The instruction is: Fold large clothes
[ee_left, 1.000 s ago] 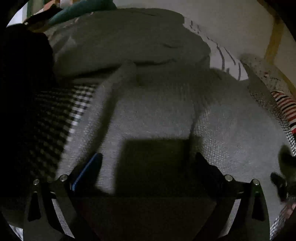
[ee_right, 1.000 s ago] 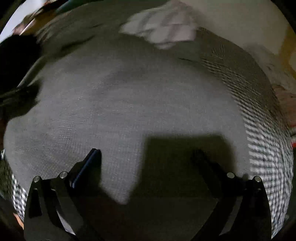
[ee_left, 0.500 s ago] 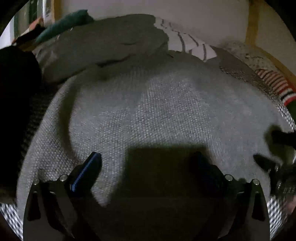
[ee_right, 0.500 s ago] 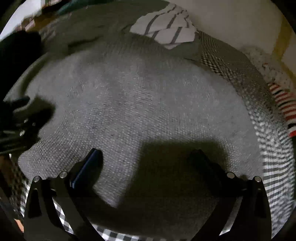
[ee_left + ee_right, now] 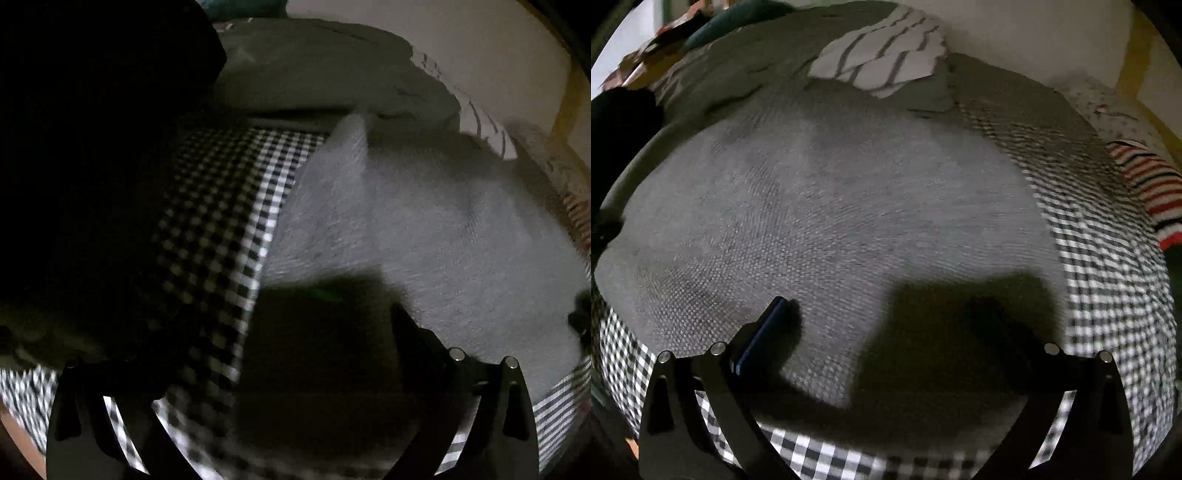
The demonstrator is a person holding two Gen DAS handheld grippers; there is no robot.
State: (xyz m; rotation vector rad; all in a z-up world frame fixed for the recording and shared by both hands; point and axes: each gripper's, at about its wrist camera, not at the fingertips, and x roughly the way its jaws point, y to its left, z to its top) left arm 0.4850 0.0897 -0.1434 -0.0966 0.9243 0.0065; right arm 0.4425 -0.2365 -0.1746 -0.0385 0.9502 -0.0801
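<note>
The grey sweater (image 5: 831, 206) lies spread flat on a checked sheet (image 5: 1108, 295); the sheet shows along its right and near edges in the right view, and along its left edge (image 5: 229, 229) in the left view, where the sweater (image 5: 424, 229) fills the right half. The right gripper (image 5: 882, 317) stands wide above the near part of the sweater, holding nothing; the left gripper (image 5: 280, 325) is also wide and holds nothing, its left finger lost in shadow. A striped cloth (image 5: 882, 59) lies beyond the sweater; a red-striped garment (image 5: 1148, 192) lies at the sheet's right edge.
</note>
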